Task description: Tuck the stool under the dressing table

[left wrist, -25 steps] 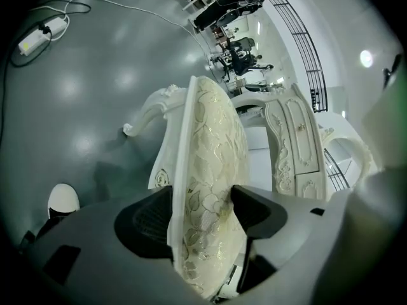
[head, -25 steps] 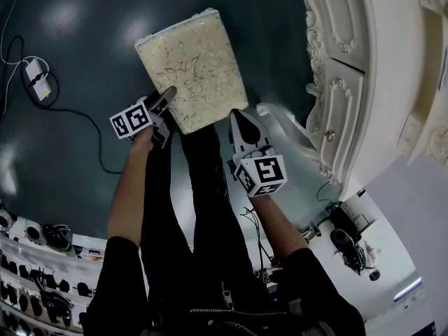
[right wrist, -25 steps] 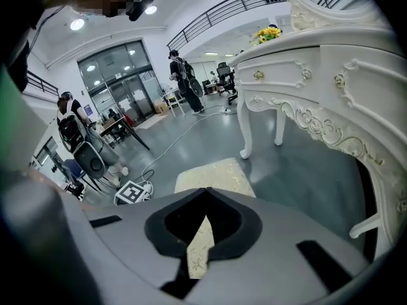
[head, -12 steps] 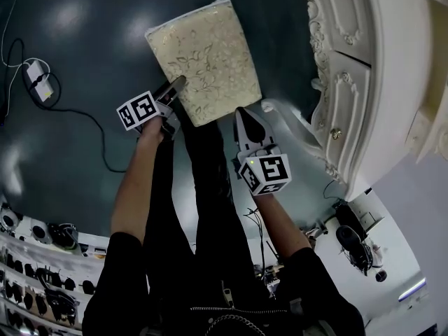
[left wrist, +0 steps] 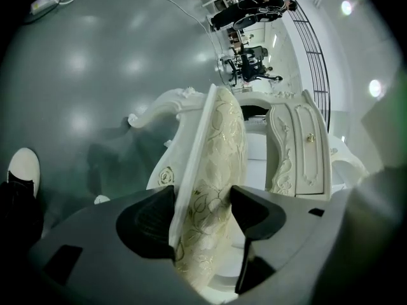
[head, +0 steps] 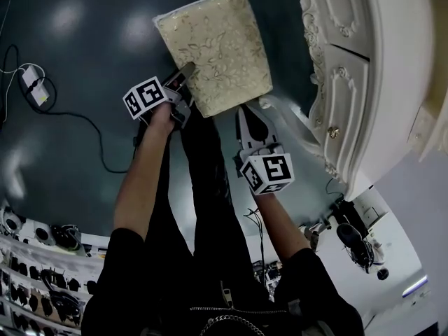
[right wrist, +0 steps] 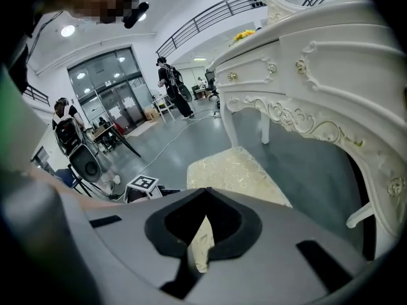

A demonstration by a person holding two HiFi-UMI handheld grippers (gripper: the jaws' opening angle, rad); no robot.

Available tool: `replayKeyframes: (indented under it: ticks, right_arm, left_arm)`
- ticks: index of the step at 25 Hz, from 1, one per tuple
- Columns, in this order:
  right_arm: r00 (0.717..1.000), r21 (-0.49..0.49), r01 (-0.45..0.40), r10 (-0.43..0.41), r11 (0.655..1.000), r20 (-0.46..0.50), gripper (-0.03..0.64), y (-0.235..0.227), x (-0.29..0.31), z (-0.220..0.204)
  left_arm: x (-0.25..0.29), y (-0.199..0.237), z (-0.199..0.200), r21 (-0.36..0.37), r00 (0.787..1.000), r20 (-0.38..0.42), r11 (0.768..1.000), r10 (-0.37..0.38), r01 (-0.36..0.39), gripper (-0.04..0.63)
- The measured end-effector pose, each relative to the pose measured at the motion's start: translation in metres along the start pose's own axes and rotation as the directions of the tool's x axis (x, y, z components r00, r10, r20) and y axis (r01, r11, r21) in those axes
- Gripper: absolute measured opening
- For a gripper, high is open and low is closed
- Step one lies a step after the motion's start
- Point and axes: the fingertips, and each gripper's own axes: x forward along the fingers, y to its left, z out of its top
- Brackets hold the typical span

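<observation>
Stool (head: pixel 213 51) held beside the dressing table (head: pixel 364 82).
Head view: its long axis is seen running away from the person. Left gripper view: carved legs (left wrist: pixel 166 107) are shown, left hand-held gripper (left wrist: pixel 203 199) closing on its edge. Right gripper view: right hand-held gripper (right wrist: pixel 205 192) pinched on its corner.

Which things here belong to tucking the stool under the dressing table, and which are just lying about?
Job: stool; dressing table; left tongs, closing on the stool's seat; right tongs at its corner.
Lying about: power adapter with its cable; racks of gear.
</observation>
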Motion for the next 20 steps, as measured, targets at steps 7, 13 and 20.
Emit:
replayKeyframes:
  ticks: [7, 13, 20]
  right_arm:
    - [1.0, 0.027, 0.022, -0.023, 0.999, 0.019, 0.006, -0.02, -0.005, 0.003]
    - [0.999, 0.044, 0.032, -0.033, 0.999, 0.022, 0.006, -0.03, -0.008, 0.001]
    - [0.998, 0.027, 0.055, -0.056, 0.998, 0.031, 0.006, -0.045, -0.006, 0.004]
  left_arm:
    - [0.028, -0.014, -0.005, -0.047, 1.0, 0.026, 0.999, -0.005, 0.006, 0.284]
    - [0.05, -0.026, -0.01, -0.064, 0.999, 0.035, 0.998, -0.016, 0.018, 0.282]
    - [0.07, -0.036, -0.015, -0.065, 0.998, 0.033, 0.997, -0.046, 0.048, 0.282]
